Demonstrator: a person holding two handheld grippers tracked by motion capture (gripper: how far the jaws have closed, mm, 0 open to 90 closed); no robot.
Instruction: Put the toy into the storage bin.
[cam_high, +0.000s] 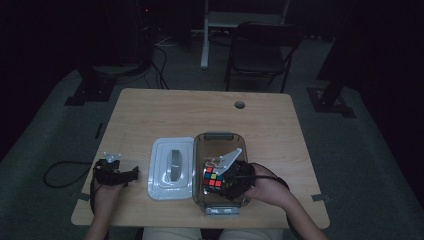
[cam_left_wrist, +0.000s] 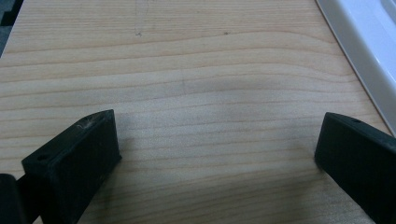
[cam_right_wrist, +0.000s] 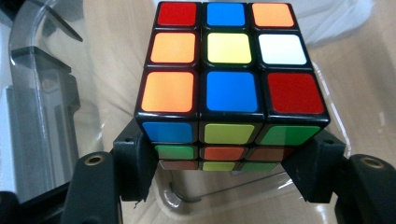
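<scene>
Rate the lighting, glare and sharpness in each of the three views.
High view: dim overall, room behind nearly black, table muted but readable. Left gripper view: evenly lit, wood grain sharp, soft shadow ahead of the left gripper. Right gripper view: bright, cube crisp with mild sheen on its stickers, reflections on the clear box.

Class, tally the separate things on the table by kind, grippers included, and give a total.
Puzzle cube: 1
Clear container: 1
White lid: 1
Grippers, left gripper and right gripper: 2
Total: 5
</scene>
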